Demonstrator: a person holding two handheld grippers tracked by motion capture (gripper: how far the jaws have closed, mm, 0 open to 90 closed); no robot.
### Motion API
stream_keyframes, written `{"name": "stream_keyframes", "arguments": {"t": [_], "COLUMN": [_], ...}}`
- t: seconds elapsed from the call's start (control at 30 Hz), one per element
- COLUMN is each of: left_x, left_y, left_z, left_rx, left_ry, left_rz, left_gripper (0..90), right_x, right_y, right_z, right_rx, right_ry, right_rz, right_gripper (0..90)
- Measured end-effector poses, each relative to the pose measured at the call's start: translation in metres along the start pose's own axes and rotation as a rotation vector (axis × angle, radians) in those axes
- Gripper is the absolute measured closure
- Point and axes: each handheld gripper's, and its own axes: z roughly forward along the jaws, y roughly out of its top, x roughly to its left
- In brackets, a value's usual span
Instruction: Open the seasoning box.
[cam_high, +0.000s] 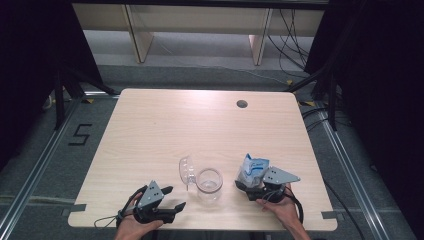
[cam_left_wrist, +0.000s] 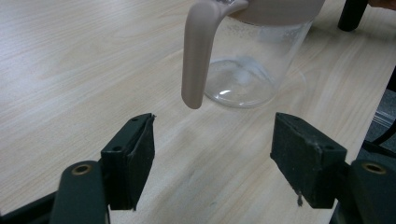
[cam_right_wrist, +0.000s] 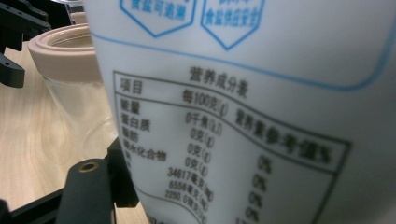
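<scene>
White bag (cam_high: 253, 168) stands upright just right of the glass jar (cam_high: 209, 184), clasped by right gripper (cam_high: 252, 186); left gripper (cam_high: 174, 198) spread wide, empty, at jar's left by handle (cam_left_wrist: 198, 51).

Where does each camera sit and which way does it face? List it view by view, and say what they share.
High view: above the person's side, looking forward and down on the table; both hands, left gripper and right gripper show.
Left gripper view: rides the left gripper, facing the glass jug; its two black fingers show, apart.
Right gripper view: rides the right gripper, close against the white bag; one finger shows.
All three share the jug.
</scene>
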Motion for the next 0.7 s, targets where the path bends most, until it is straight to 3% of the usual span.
{"name": "stream_keyframes", "arguments": {"t": [0.07, 0.13, 0.2, 0.27, 0.33, 0.47, 0.53, 0.6, 0.67, 0.7], "left_x": [-0.0001, -0.0001, -0.0002, -0.0002, 0.0001, -0.0012, 0.0000, -0.0005, -0.0002, -0.0016], "left_y": [0.0000, -0.0002, -0.0003, -0.0003, -0.0002, -0.0003, -0.0002, -0.0007, -0.0001, -0.0003], "left_z": [0.0001, 0.0010, 0.0012, 0.0011, 0.0009, 0.0010, 0.0007, 0.0007, 0.0005, 0.0008], "left_rx": [0.000, -0.003, -0.003, -0.003, -0.001, -0.004, 0.001, 0.005, 0.004, -0.005], "left_ry": [0.000, -0.016, -0.016, -0.016, -0.016, -0.008, -0.015, -0.007, -0.010, -0.008], "left_rz": [0.000, 0.002, 0.000, 0.000, 0.002, -0.015, 0.001, -0.012, 0.000, -0.019], "left_gripper": [30.0, 30.0, 30.0, 30.0, 30.0, 30.0, 30.0, 30.0, 30.0, 30.0], "right_x": [0.0002, 0.0027, 0.0030, 0.0004, 0.0018, 0.0022, 0.0011, 0.0028, 0.0030, 0.0015], "right_y": [0.0001, 0.0007, 0.0003, 0.0000, 0.0006, 0.0004, 0.0005, 0.0007, 0.0006, 0.0007], "right_z": [-0.0002, -0.0009, -0.0008, 0.0000, -0.0003, 0.0003, 0.0000, -0.0005, -0.0005, -0.0003], "right_rx": [0.002, 0.010, -0.008, -0.010, -0.004, -0.012, -0.003, 0.010, 0.006, 0.004], "right_ry": [0.000, 0.025, -0.008, -0.021, -0.001, -0.009, 0.019, 0.013, 0.007, 0.003], "right_rz": [0.006, 0.053, 0.050, 0.016, 0.037, 0.038, 0.025, 0.052, 0.052, 0.024], "right_gripper": [32.9, 33.4, 33.9, 33.9, 34.2, 35.1, 36.3, 36.4, 36.3, 35.6]}}
